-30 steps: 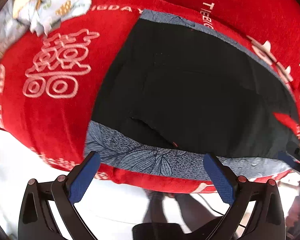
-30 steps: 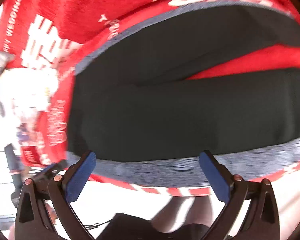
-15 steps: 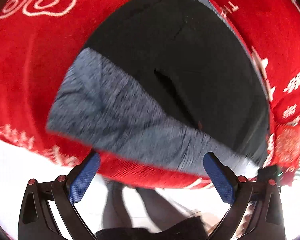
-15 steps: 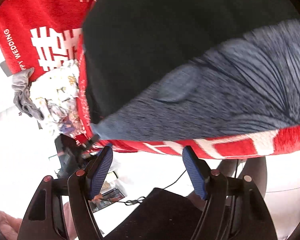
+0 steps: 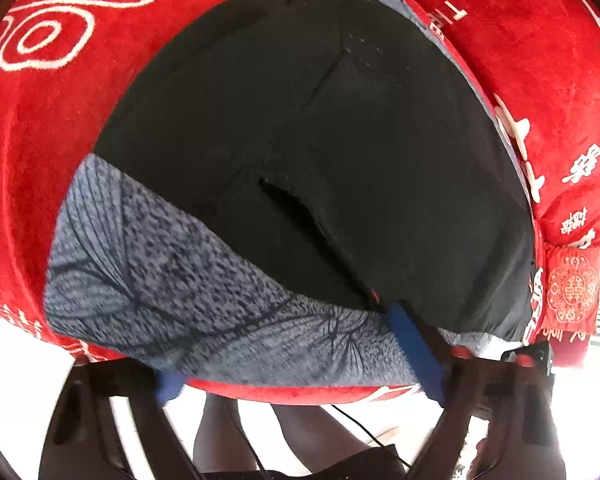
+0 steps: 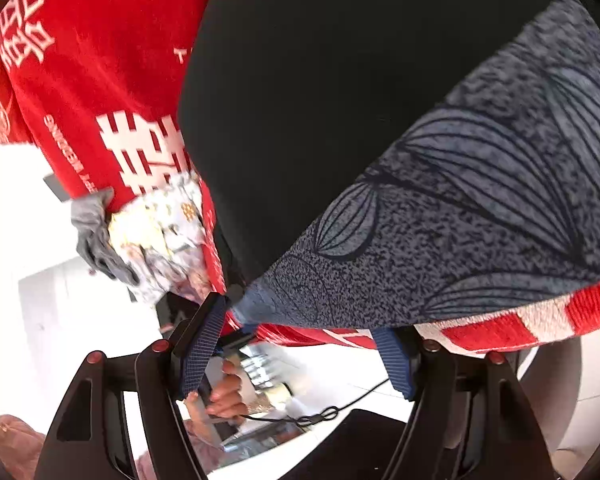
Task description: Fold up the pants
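Note:
Black pants [image 5: 340, 152] with a blue-grey leaf-print band [image 5: 188, 304] lie flat on a red blanket [image 5: 40, 140]. My left gripper [image 5: 292, 364] is open at the near edge, its fingers [image 5: 416, 352] astride the printed band, the left pad partly hidden beneath the cloth. In the right wrist view the pants [image 6: 340, 80] and band [image 6: 480, 220] fill the frame. My right gripper [image 6: 300, 344] is open, its left pad [image 6: 204, 340] at the band's corner tip.
A crumpled floral cloth [image 6: 160, 236] and a grey cloth [image 6: 96, 236] lie on the blanket's far end. The blanket's edge [image 5: 300, 392] runs just before the left fingers. The person's hand [image 6: 224, 396] on the other gripper and a cable show below.
Both grippers have moved in to the pants' near edge and tilted. The left fingers now reach onto the printed band; the right fingers have narrowed and reached the band's corner.

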{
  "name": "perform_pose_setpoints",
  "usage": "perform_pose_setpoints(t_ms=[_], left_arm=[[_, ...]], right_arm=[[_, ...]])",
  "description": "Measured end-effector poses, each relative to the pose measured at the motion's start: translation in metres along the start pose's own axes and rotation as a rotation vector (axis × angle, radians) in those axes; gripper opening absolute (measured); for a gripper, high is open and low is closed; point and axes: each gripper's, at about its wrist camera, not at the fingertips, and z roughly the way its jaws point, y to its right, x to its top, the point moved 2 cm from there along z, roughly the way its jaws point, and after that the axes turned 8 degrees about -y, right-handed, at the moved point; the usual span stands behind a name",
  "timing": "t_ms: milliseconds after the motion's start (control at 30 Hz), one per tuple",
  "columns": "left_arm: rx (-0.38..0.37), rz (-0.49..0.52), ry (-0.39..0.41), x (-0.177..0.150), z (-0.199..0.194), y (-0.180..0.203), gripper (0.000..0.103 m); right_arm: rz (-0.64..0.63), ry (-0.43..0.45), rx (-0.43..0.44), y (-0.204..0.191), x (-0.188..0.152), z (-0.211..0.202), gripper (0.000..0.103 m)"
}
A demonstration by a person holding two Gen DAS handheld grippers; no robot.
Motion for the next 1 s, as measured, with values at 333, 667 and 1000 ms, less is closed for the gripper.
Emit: perform_pose_setpoints(t_ms=[333, 667, 1000], left_arm=[[-0.014, 0.060, 0.046, 0.013, -0.044, 0.030, 0.026], [0.104, 0.091, 0.312, 0.113, -0.109, 0.110, 0.088], [0.427, -0.039, 0.438, 0.210, -0.083, 0.113, 0.092]], right_arm=[[-0.074, 0.053, -0.031, -0.065, 0.024, -0.031, 0.006], [-0.260, -0.042, -0.119, -0.183, 0.161, -0.039, 0.007], [-0.156, -0.119, -0.236, -0.147, 0.278, 0.012, 0.021]])
